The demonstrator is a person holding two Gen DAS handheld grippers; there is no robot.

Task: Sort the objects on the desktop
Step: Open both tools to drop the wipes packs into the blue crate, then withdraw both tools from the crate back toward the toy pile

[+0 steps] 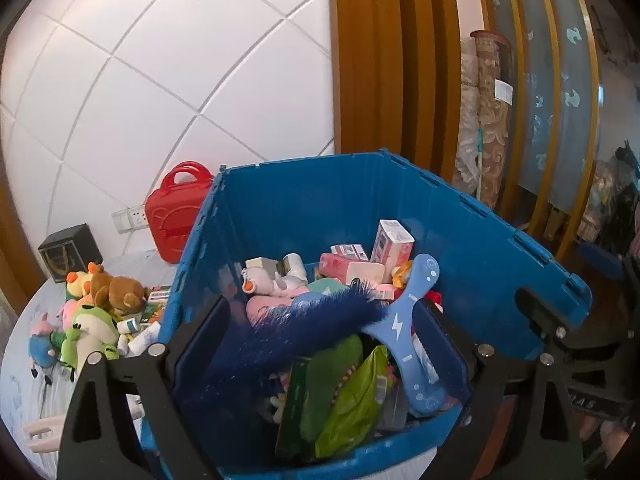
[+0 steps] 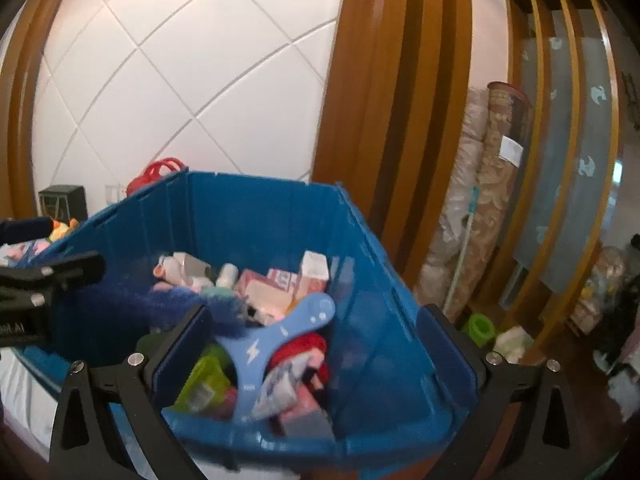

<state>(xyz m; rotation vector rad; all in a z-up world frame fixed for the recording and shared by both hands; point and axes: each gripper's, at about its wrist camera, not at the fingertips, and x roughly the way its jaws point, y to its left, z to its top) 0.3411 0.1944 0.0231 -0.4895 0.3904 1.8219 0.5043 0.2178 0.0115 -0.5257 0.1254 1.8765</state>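
A blue plastic crate [image 1: 320, 200] [image 2: 260, 216] holds a pile of small boxes, packets and plush toys. On top lie a dark blue fuzzy piece [image 1: 304, 328] [image 2: 176, 300] and a light blue boomerang-shaped toy [image 1: 404, 320] [image 2: 264, 344] with a lightning mark. My left gripper [image 1: 326, 303] hangs open over the crate's near side; the fuzzy piece lies between its fingers, untouched by the pads. My right gripper [image 2: 316, 310] is open too, above the boomerang toy, gripping nothing. Each gripper also shows at the edge of the other's view.
Left of the crate, several plush toys [image 1: 92, 312] lie heaped on the light tabletop [image 1: 24, 392]. Behind them stand a red carry case [image 1: 176, 212] and a black box [image 1: 68, 248] against the white wall. Rolled carpets [image 2: 492, 200] and a green object [image 2: 478, 326] are on the floor to the right.
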